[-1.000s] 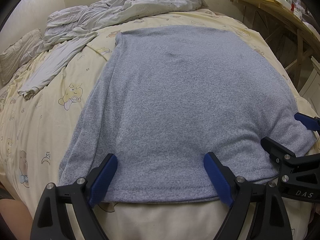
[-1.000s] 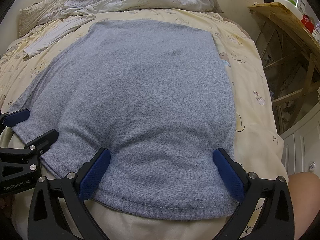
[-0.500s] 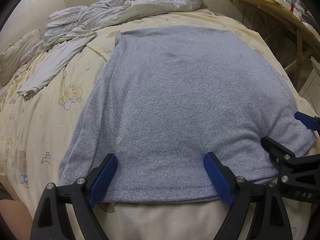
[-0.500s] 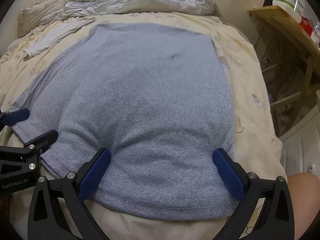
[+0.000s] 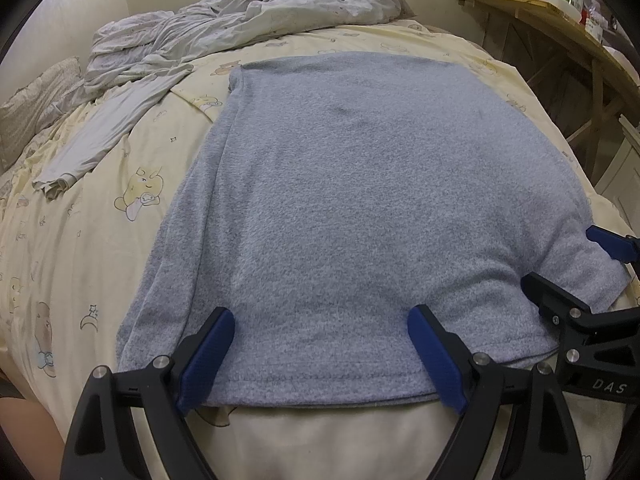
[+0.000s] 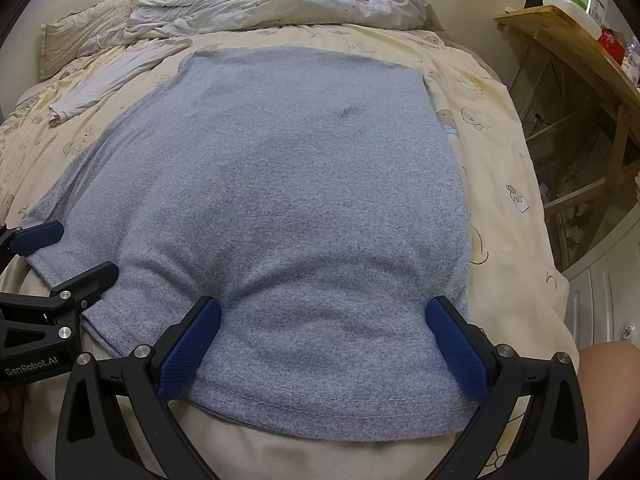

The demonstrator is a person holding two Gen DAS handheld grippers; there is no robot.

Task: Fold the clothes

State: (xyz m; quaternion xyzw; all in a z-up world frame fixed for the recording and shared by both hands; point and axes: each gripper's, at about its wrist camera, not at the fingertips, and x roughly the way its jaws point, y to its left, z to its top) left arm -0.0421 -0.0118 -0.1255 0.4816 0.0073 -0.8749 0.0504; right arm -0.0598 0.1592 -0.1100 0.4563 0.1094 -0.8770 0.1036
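Note:
A grey knit garment (image 5: pixel 360 200) lies flat on the yellow cartoon-print bed sheet (image 5: pixel 80 240), its hem at the near edge of the bed. My left gripper (image 5: pixel 316 320) stands open, with its blue fingers (image 5: pixel 208 344) straddling the left part of the hem. My right gripper (image 6: pixel 324 308) is open too, and its blue pads (image 6: pixel 456 344) rest at the right part of the hem of the same garment (image 6: pixel 280 180). Each gripper shows at the edge of the other's view: the right gripper (image 5: pixel 568 258) and the left gripper (image 6: pixel 80 252). Neither holds any cloth.
Crumpled pale grey bedding (image 5: pixel 248 20) is heaped at the head of the bed, and a pale grey garment (image 5: pixel 108 136) trails down the left side. A wooden shelf (image 6: pixel 580 60) with bottles stands to the right, beside a white cabinet (image 6: pixel 600 288). A person's knee (image 6: pixel 608 392) is at the lower right.
The right wrist view has shifted slightly. The garment and both open grippers stay where they were at the hem.

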